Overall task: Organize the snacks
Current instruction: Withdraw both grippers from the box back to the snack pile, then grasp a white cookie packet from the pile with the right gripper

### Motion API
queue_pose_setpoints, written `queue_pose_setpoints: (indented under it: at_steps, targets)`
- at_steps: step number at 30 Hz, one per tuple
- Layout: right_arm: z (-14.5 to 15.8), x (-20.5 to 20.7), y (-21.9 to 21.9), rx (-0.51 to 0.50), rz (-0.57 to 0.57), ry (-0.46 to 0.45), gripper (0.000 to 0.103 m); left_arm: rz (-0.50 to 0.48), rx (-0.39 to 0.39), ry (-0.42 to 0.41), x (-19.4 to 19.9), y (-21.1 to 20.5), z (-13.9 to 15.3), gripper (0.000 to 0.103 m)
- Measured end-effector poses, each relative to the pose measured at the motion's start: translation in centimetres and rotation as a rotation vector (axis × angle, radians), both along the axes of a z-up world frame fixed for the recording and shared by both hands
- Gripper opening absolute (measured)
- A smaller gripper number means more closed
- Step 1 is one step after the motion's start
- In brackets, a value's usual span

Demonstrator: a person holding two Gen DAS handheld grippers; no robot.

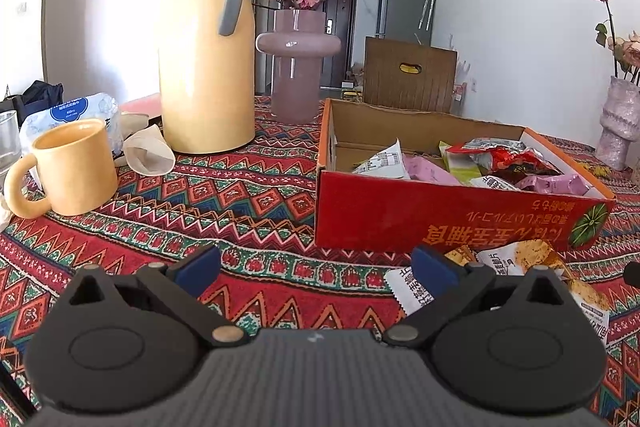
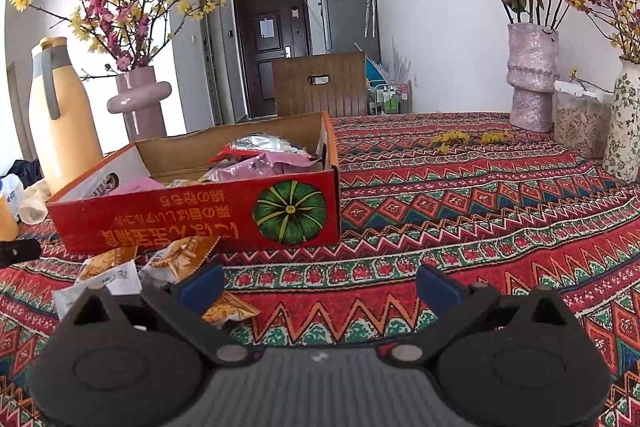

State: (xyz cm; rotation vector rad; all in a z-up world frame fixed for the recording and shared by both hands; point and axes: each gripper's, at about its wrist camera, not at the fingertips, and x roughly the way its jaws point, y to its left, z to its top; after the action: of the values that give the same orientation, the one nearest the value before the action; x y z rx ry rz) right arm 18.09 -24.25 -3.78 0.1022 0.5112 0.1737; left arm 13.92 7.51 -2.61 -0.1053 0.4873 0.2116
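Note:
A red cardboard box with a green pumpkin print stands on the patterned tablecloth and holds several snack packets. It also shows in the right wrist view. Loose orange-and-white snack packets lie on the cloth in front of the box, by my left gripper's right finger; the right wrist view shows them by the right gripper's left finger. My left gripper is open and empty. My right gripper is open and empty.
A yellow thermos jug, yellow mug, pink vase, crumpled paper cup and tissue pack stand left of the box. Vases and a jar stand at the far right. A wooden chair is behind the table.

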Motion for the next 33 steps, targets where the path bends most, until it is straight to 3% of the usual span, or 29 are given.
queue_pose_setpoints:
  at_steps: [13,33]
  targets:
    - [0.1,-0.2,0.6,-0.031,0.002,-0.009,0.103,0.000,-0.014,-0.002,0.0,0.2,0.0,0.103]
    - [0.8,-0.3,6.8,-0.138,0.173,0.065,0.103,-0.015,-0.049,-0.012,-0.2,0.5,0.1,0.103]
